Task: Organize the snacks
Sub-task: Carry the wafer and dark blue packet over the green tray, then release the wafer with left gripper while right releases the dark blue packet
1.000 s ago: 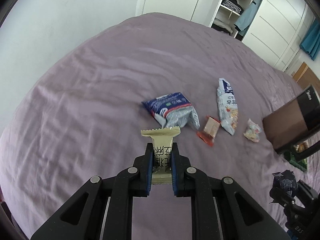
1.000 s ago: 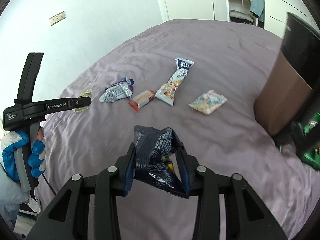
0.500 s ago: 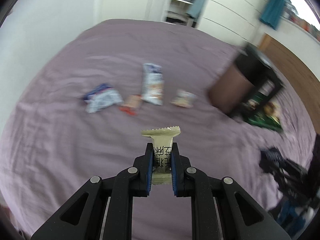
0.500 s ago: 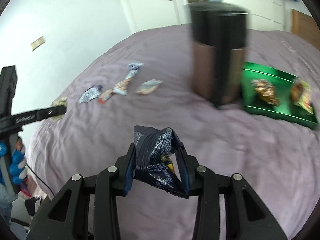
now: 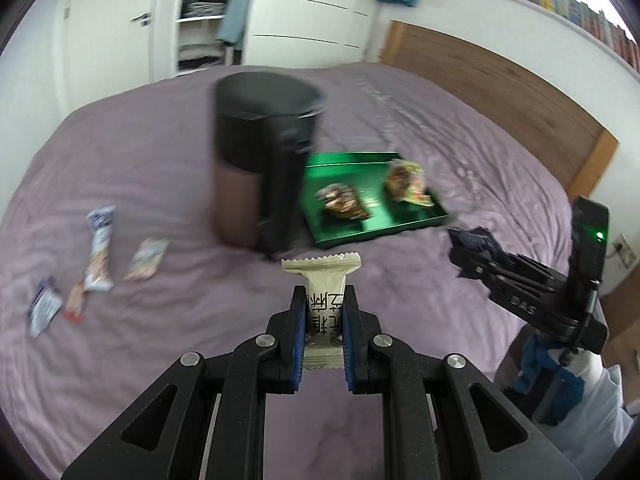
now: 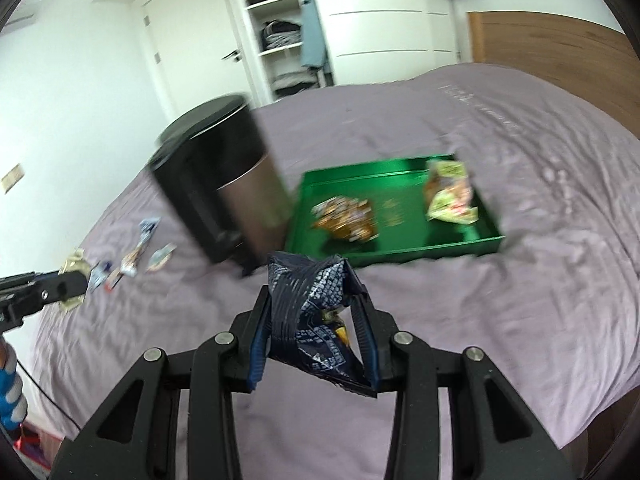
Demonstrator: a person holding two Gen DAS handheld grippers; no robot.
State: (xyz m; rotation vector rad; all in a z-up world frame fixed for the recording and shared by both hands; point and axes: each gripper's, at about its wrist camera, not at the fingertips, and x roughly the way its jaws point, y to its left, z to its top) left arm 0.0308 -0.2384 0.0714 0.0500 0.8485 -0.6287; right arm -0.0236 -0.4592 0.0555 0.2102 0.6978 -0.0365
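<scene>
Evidently mid-carry: the left gripper (image 5: 323,316) pinches a beige bar (image 5: 322,297), the right gripper (image 6: 316,316) clamps a dark packet (image 6: 312,312). Ahead lies the green tray (image 6: 400,250); next, lower and release inside.

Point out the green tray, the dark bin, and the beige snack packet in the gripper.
green tray (image 6: 440,246), right wrist view, near front wall.
dark bin (image 5: 256,128), left wrist view, upper side.
beige snack packet (image 5: 322,276), left wrist view, part above the gripper.
</scene>
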